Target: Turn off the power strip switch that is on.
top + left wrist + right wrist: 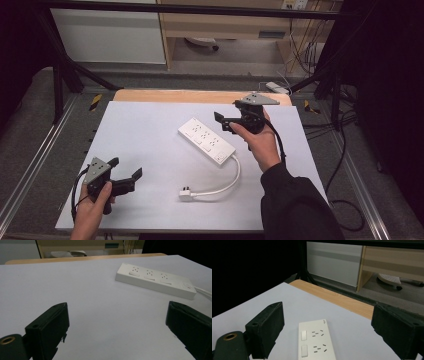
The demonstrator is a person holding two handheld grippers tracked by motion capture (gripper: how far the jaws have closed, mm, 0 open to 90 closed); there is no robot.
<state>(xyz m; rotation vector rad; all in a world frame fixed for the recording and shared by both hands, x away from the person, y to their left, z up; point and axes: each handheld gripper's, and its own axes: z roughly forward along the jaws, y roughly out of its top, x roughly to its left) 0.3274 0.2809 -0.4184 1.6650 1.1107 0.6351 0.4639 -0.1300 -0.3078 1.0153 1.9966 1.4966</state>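
Note:
A white power strip (206, 140) (155, 281) (315, 342) lies diagonally on the white table sheet (150, 125), sockets facing up. Its white cable curls toward the front and ends in a plug (186, 194) lying loose on the sheet. My right gripper (223, 121) (327, 312) hovers above the strip's far end, pointing left along it; its jaws stand open with nothing between them. At the front left corner, low over the sheet, my left gripper (125, 168) (116, 315) points toward the strip. It is open too and holds nothing.
A bare wooden strip of table (175, 95) shows at the far edge of the sheet. Beyond it stand a wooden cabinet (225, 25) and black frame bars. Loose cables (345, 200) lie on the floor to the right.

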